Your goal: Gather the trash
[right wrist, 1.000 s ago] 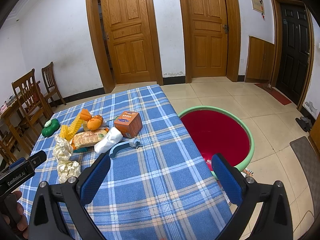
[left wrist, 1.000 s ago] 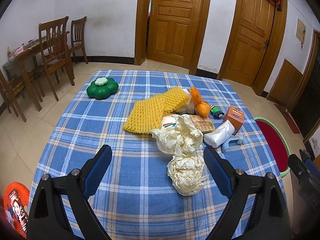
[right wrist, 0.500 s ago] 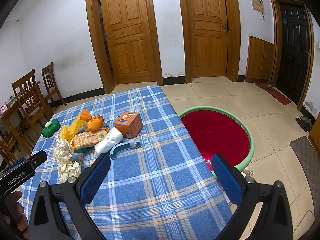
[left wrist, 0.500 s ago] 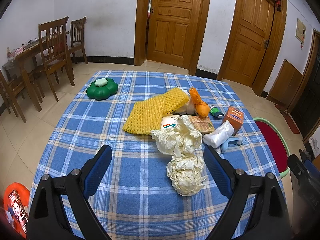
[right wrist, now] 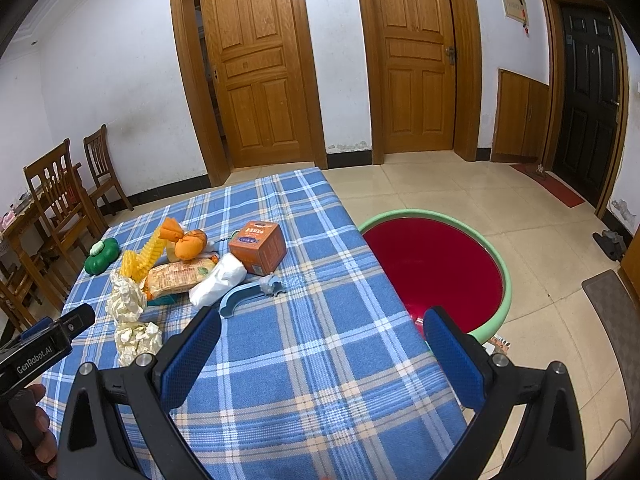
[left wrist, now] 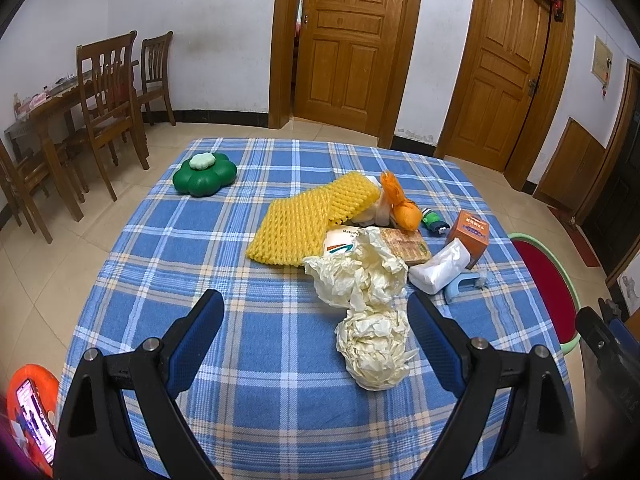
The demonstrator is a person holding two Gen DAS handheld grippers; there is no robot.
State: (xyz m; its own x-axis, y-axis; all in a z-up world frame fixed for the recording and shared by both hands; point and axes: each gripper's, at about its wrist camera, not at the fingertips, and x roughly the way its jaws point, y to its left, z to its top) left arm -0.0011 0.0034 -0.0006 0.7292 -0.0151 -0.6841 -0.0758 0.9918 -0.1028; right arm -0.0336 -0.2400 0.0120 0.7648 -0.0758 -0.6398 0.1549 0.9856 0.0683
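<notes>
Trash lies on the blue plaid tablecloth (left wrist: 168, 264): two crumpled paper wads (left wrist: 376, 354) (left wrist: 360, 274), yellow foam netting (left wrist: 308, 218), an orange bag (left wrist: 404, 208), a snack packet (left wrist: 404, 244), a white wrapper (left wrist: 438, 268), an orange box (left wrist: 469, 236) and a blue plastic piece (left wrist: 464, 282). My left gripper (left wrist: 312, 312) is open and empty, above the cloth; the near wad sits by its right finger. My right gripper (right wrist: 320, 332) is open and empty over the table's right edge. A red basin with a green rim (right wrist: 440, 268) stands on the floor beside the table.
A green flower-shaped object (left wrist: 204, 174) sits at the table's far left. Wooden chairs (left wrist: 108, 96) and a table stand left. Two wooden doors (left wrist: 348, 40) are behind. An orange object with a phone (left wrist: 34, 412) is at lower left.
The left gripper has crept slightly forward towards the paper wads. The right gripper has hardly moved.
</notes>
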